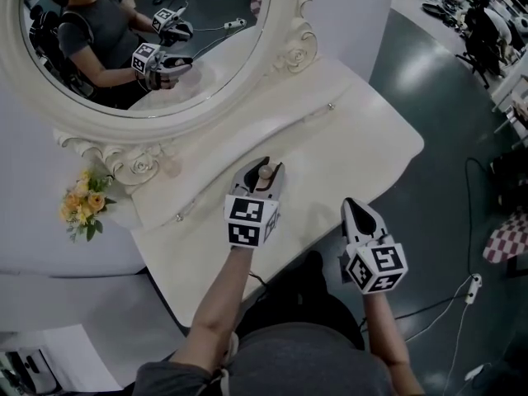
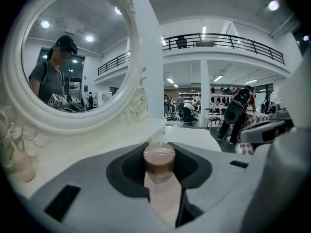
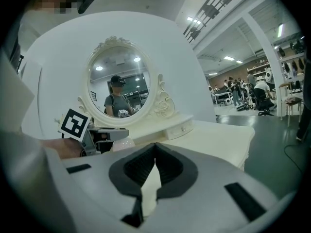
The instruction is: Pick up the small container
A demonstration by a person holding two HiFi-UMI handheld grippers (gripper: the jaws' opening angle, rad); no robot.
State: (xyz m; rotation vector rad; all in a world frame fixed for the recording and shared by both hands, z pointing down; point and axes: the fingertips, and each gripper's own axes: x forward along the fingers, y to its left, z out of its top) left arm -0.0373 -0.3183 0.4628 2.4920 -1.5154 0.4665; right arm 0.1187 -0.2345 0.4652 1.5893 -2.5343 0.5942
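One small container [image 2: 159, 160] is seen at the lower centre of the left gripper view: a pale pink body topped by a round brown cap with a glossy face. It is clamped between the jaws of the left gripper [image 1: 263, 170], at mid-frame in the head view, over the cream dressing table [image 1: 355, 130]. The right gripper [image 1: 355, 208], at lower right, is closed on nothing. Two grippers, one oval mirror [image 1: 124, 126] and one bunch of yellow flowers [image 1: 82, 205] are counted.
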